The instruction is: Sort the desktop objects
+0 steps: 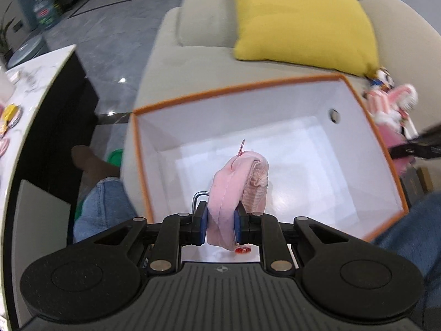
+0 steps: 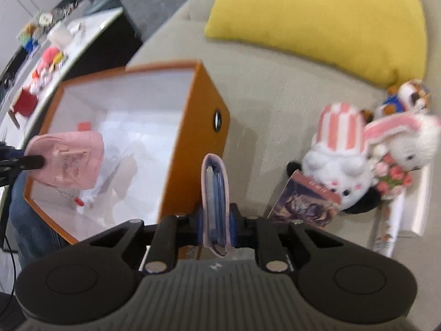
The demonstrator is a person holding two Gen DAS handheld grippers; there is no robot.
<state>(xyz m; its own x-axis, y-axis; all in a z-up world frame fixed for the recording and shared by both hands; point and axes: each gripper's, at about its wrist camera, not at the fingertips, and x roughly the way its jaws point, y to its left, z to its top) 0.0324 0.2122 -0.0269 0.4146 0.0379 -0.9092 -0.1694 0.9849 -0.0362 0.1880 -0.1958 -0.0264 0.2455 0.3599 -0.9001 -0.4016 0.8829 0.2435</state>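
1. The left gripper (image 1: 220, 224) is nearly closed; its blue pads press on both sides of a small pink backpack (image 1: 238, 190), which it holds over the near part of the open orange box (image 1: 142, 165).
2. A small red charm (image 1: 243, 249) hangs under the backpack, close to the gripper.
3. The right gripper (image 2: 216, 227) is also nearly closed. Its pads clamp a thin pink booklet (image 2: 215, 190) that stands on its edge, with blue pages visible inside.
4. The booklet is just on the right of the orange box (image 2: 204, 127), outside its right wall, above the beige sofa (image 2: 264, 104).
5. In the right wrist view the pink backpack (image 2: 69, 162) is seen inside the left part of the box, above its white bottom, with the left gripper's finger on it.
6. On the right of the box, on the sofa, lie a plush panda with a striped hat (image 2: 340, 160), a plush rabbit (image 2: 410, 143) and a picture card (image 2: 306, 201).
7. Farther away, a yellow cushion (image 2: 330, 24) rests on the sofa.
8. On the far left there is a white table (image 2: 80, 33) with several small things on it.
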